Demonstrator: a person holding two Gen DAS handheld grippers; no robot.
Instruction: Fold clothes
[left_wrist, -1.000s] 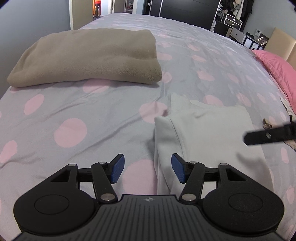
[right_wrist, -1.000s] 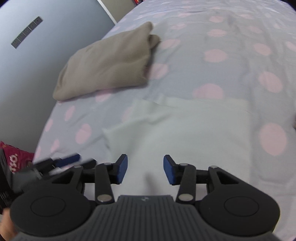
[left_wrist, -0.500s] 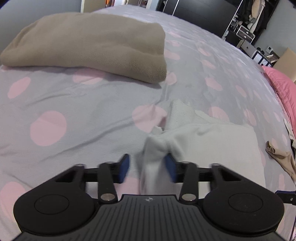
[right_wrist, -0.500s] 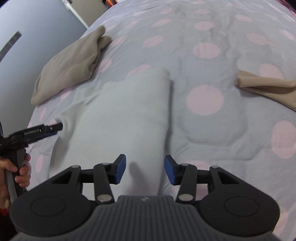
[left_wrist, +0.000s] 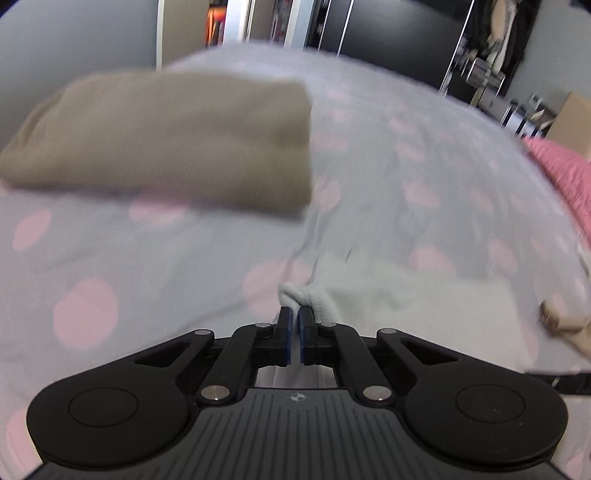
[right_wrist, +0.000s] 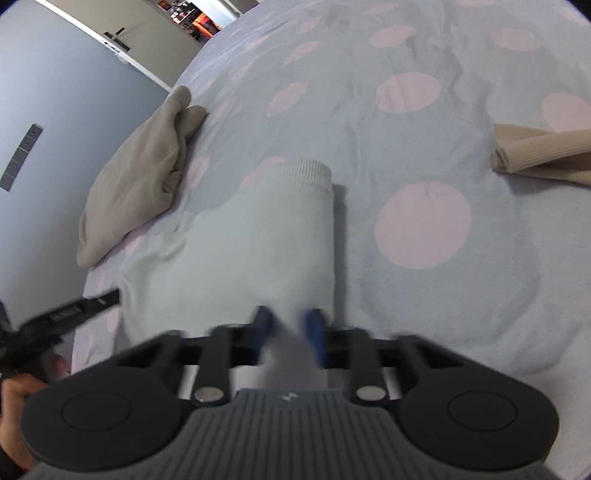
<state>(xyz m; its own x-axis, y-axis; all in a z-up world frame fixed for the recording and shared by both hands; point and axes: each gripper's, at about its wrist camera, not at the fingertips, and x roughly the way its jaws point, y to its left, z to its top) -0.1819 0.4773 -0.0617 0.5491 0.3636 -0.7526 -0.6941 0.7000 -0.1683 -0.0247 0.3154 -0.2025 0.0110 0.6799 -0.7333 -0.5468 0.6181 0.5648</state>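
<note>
We are at the gripping step: both tools are taking hold of the pale grey-white garment (left_wrist: 406, 310) on the spotted bedspread (left_wrist: 147, 258) before the next fold.

Starting on the left, the left gripper (left_wrist: 294, 317) is clamped tight on a bunched corner of the garment, a small wad of fabric standing up just past its blue pads (left_wrist: 286, 332). In that view the garment spreads from the pads toward 3 o'clock, and the folded brown garment (left_wrist: 166, 140) lies well apart at 11 o'clock.

On the right, the right gripper (right_wrist: 288, 325) has the near edge of the same garment between its pads, and its jaws are closing; the pads look to be pressing on the cloth already, though blur keeps us from being sure. From there the garment runs toward 12 o'clock and ends in a ribbed cuff (right_wrist: 306, 171). A tan ribbed piece (right_wrist: 543, 155) lies at 2 o'clock, clear of it.

Next, we judge, both hands should lift together and carry the near edge over toward the cuff, keeping the cloth taut so the fold lands square.

Much is hard to read. The left view is smeared by motion. How many layers each gripper holds is hidden beneath the tools. At 9 o'clock in the right view, the left tool and a hand (right_wrist: 18, 391) are cut off by the frame.
</note>
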